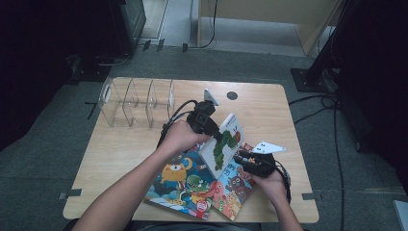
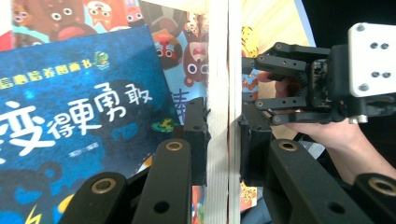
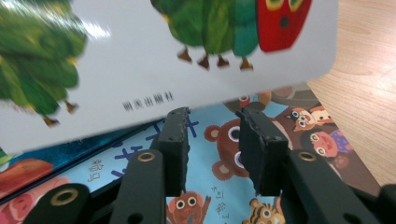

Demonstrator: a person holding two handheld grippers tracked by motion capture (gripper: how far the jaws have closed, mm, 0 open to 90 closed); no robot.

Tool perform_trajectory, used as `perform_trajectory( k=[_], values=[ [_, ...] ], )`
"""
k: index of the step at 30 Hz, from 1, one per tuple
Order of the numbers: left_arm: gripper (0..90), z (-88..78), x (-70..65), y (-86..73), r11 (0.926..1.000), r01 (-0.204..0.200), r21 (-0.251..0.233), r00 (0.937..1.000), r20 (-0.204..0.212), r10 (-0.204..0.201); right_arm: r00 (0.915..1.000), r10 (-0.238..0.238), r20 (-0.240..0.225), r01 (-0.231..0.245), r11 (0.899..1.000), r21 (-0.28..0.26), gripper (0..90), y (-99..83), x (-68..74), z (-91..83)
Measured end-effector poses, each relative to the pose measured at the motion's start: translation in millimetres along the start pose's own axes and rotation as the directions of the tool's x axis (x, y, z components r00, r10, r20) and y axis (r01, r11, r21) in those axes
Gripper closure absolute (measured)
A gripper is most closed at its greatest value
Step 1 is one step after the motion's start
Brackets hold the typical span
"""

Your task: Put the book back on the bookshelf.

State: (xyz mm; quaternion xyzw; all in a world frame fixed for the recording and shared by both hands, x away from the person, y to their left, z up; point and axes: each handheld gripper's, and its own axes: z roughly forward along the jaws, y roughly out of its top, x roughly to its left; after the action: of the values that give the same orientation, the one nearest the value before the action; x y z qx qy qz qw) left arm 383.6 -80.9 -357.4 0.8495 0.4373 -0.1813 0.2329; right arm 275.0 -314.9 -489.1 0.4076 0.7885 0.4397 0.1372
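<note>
Two picture books flat at lower centre of the high view, caterpillar board book [image 1: 225,144] tilted above them. Clamped edge-on between left gripper [image 2: 223,135] pads [image 2: 196,135]. Right gripper [image 3: 212,149] just below the book's edge, pads parted, gripping nothing.

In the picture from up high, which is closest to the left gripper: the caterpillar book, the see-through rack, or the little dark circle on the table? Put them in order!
From the left gripper:
1. Caterpillar book, clamped in its jaws.
2. Dark circle, behind it on the table.
3. See-through rack, off to the left; only slightly farther than the circle.
</note>
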Motion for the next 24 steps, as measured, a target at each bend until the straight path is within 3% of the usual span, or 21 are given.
perform_trajectory(
  k=[5,10,19,24],
  values=[
    [77.7,-9.3,7.4,-3.4,0.9997,0.013,-0.021,0.9999,0.000,-0.013,0.9999,-0.010,0.009,0.009,1.000,0.004,58.7,1.8,1.3,4.0],
    [77.7,-22.4,20.1,-12.5,0.9988,0.023,-0.044,0.9976,-0.064,-0.026,0.9998,-0.019,0.010,0.019,1.000,0.010,55.9,4.2,1.8,10.6],
    [77.7,-44.4,40.7,-26.9,0.9955,0.047,-0.082,0.9937,-0.098,-0.055,0.9991,-0.040,0.011,0.040,0.999,-0.007,51.4,6.5,4.5,20.0],
    [77.7,-52.6,48.2,-33.1,0.9943,0.050,-0.094,0.9910,-0.119,-0.061,0.9995,-0.028,0.017,0.028,1.000,-0.004,48.8,7.0,3.7,22.9]
  ],
)
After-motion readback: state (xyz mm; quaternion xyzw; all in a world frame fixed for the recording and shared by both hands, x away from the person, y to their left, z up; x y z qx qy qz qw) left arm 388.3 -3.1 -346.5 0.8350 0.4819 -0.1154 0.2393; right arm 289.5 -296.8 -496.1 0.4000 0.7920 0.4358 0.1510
